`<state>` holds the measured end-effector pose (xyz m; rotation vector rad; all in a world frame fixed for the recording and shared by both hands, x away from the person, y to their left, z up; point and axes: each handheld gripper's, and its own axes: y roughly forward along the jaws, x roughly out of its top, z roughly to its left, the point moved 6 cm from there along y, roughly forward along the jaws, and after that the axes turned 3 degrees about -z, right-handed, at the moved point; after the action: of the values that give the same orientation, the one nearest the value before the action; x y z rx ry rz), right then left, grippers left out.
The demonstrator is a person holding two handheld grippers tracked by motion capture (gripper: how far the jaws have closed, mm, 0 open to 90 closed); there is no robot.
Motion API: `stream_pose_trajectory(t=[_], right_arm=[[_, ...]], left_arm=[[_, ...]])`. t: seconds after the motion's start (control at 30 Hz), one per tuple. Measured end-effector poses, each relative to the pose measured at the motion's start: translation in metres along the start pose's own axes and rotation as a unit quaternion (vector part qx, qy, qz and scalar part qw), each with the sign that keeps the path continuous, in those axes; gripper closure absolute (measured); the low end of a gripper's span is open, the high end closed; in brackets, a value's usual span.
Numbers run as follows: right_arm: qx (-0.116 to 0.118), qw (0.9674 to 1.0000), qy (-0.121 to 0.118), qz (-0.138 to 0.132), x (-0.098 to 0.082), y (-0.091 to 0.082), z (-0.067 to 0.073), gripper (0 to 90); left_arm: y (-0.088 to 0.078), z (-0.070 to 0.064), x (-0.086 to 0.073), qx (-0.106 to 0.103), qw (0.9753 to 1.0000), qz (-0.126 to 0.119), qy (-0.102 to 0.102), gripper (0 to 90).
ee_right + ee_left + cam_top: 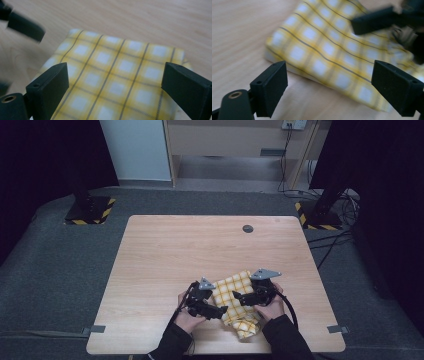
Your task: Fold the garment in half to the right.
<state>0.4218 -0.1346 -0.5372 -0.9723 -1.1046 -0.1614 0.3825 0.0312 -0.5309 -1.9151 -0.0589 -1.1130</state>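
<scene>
Folded yellow-check cloth point(235, 302) near the table's point(165, 250) front edge, right of centre. Left gripper point(218, 311) and right gripper point(239, 298) both stand wide open, holding nothing. The cloth looks light, soft and limp; best pinched at a folded edge or corner. The left gripper view shows the layered fold edge point(317, 77); the right gripper view shows its flat top point(117, 72).

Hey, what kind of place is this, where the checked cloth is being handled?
Probably a lab or recording studio set up for capturing demonstrations: a bare wooden table on grey carpet, black stand bases with hazard-striped edges, dark curtains around, and cables trailing on the floor.
</scene>
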Motion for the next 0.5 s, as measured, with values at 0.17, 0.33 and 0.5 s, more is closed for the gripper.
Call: stream_pose_trajectory(t=[0.17, 0.33, 0.5], right_arm=[[-0.003, 0.9989, -0.013, 0.045, -0.018, 0.005, 0.004, 6.7], [-0.013, 0.9978, -0.015, 0.063, -0.031, 0.015, -0.001, 6.5], [-0.006, 0.9987, -0.01, 0.05, -0.025, 0.004, 0.002, 6.5]], left_arm=[[0.013, 0.025, 0.011, 0.034, 0.999, 0.005, -0.029, 12.7], [0.028, 0.043, 0.02, 0.043, 0.9975, 0.011, -0.055, 13.1], [0.03, 0.047, 0.033, 0.042, 0.9975, -0.008, -0.057, 13.3]])
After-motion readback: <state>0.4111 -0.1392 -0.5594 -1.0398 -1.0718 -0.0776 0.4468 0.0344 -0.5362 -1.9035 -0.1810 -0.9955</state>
